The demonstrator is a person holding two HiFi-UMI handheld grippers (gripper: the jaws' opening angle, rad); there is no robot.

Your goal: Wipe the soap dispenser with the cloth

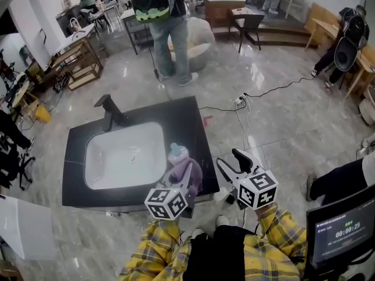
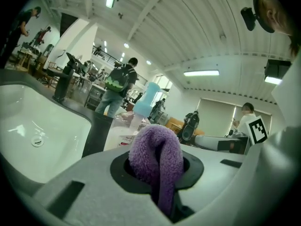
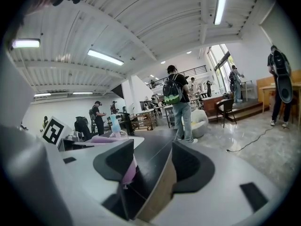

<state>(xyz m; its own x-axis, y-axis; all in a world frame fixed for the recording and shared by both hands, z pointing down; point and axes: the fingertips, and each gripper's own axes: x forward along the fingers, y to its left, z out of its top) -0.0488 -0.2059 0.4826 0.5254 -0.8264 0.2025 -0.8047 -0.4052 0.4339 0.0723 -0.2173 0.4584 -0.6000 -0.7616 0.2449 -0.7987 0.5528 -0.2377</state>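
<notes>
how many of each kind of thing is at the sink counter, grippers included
soap dispenser: 1
cloth: 1
faucet: 1
sink basin: 1
grippers: 2, the left gripper and the right gripper
total: 6

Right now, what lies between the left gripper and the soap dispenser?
Only the purple cloth, pinched in the left gripper. The left gripper view shows it bunched just in front of the soap dispenser.
</notes>
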